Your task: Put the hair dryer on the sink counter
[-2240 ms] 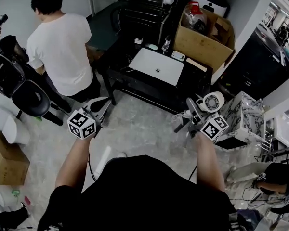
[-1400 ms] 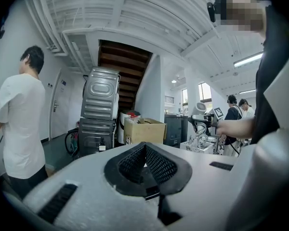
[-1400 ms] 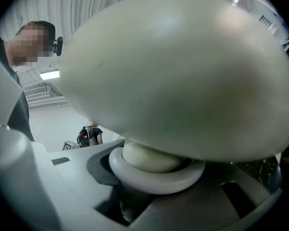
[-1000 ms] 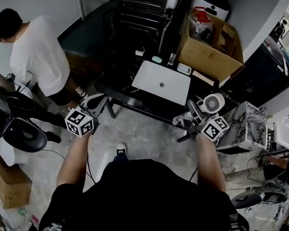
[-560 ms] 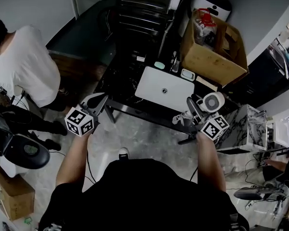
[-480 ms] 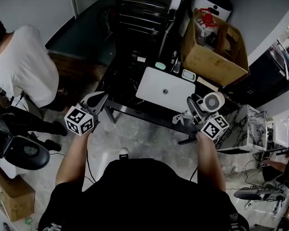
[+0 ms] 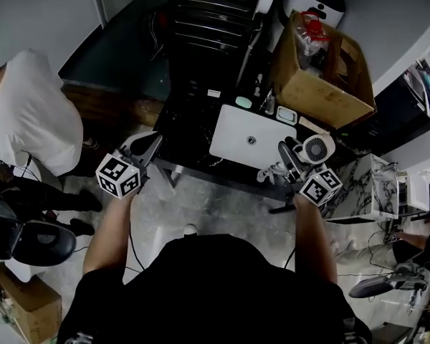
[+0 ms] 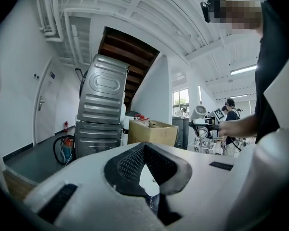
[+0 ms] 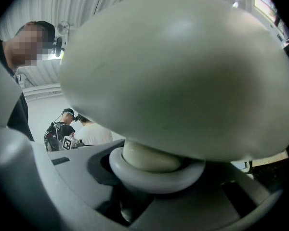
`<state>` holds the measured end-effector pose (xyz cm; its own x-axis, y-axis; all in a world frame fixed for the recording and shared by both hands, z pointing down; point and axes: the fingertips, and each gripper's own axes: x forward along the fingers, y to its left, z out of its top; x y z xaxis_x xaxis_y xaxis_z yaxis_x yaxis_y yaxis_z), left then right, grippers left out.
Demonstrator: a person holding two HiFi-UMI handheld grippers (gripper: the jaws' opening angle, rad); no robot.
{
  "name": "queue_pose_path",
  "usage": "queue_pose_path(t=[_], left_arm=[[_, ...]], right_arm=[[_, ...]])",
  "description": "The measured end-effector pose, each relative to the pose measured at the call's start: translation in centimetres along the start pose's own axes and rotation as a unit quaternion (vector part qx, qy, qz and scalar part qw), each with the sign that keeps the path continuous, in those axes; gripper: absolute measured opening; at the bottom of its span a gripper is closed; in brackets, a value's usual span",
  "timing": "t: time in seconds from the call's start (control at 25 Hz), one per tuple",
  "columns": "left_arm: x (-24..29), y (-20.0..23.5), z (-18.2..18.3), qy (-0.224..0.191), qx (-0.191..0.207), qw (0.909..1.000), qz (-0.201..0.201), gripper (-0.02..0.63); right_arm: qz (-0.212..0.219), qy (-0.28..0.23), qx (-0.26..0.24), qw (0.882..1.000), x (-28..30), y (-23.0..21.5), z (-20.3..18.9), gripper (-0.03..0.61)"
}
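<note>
The carrier has walked up closer to the closed white laptop [image 7: 252, 136]. Just right of it, the right gripper [image 7: 292, 160] clamps the pale round-headed hair dryer [image 7: 317, 150], not yet set down. The left gripper [image 7: 145, 140] has its fingers together, empty.

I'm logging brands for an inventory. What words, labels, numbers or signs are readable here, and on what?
No text is readable in any view.
Laptop: small round logo on the lid, too small to read.
Marker cubes: black-and-white square patterns only, no words.
Hair dryer, cardboard box: no print visible.
</note>
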<state>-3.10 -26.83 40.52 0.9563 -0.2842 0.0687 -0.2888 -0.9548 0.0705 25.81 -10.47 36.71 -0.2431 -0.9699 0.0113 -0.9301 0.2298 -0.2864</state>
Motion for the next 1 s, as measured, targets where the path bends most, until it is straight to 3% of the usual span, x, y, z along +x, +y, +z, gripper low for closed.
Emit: queue_pose_path(t=[1.0], left_arm=[[1.3, 7.3, -2.6, 0.027, -0.023, 0.9988, -0.035, 0.014]], right_arm=[[-0.033, 0.001, 0.02, 0.999, 6.8, 0.3, -1.2, 0.149]])
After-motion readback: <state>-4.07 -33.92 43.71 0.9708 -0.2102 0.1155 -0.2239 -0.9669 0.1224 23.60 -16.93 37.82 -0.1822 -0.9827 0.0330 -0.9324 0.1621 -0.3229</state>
